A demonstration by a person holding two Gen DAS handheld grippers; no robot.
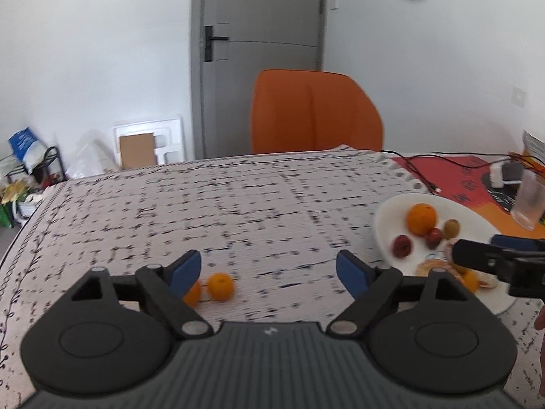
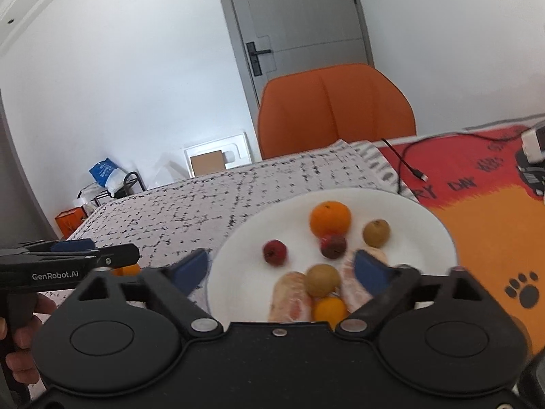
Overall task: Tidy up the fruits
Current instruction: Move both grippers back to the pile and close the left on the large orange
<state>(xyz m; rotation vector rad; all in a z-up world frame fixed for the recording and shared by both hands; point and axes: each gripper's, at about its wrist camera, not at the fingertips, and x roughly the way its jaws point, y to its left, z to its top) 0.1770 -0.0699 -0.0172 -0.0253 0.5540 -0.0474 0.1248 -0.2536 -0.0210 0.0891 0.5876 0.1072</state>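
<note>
Two tangerines near table edge — both grippers, left gripper, right gripper, spread, empty.

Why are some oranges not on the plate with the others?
Two small oranges sit alone on the patterned tablecloth, near the open left tool. The other fruit is on the white plate, so those two look left out.

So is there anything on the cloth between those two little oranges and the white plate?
No, only bare patterned tablecloth lies between the two small oranges and the white plate, seen in the left wrist view.
</note>
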